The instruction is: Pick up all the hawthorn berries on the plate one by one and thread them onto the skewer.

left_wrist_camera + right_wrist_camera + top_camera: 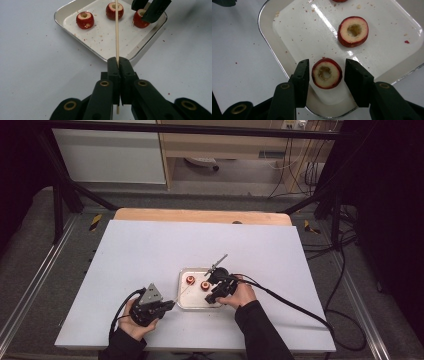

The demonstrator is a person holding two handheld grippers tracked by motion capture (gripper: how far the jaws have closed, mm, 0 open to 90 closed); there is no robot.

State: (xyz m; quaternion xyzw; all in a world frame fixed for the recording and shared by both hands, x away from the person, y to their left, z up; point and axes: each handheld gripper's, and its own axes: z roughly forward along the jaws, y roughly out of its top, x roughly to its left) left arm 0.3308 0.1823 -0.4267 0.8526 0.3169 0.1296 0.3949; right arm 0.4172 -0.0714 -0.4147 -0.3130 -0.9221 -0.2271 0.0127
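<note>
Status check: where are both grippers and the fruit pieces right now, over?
Left gripper shut on skewer, aimed over tray. Right gripper jaws astride cored red fruit piece, gaps both sides, not gripping. Two more pieces in tray; path clear.

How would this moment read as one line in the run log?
left gripper: shut on skewer | right gripper: open around cored fruit, not touching | tray: three fruits

We see the white table (150, 270) evenly lit from above while the room around it sinks into near black. The high view is soft and grainy. In the right gripper view a glare streak crosses the metal tray (269, 50); nearby jaws blur slightly.
</note>
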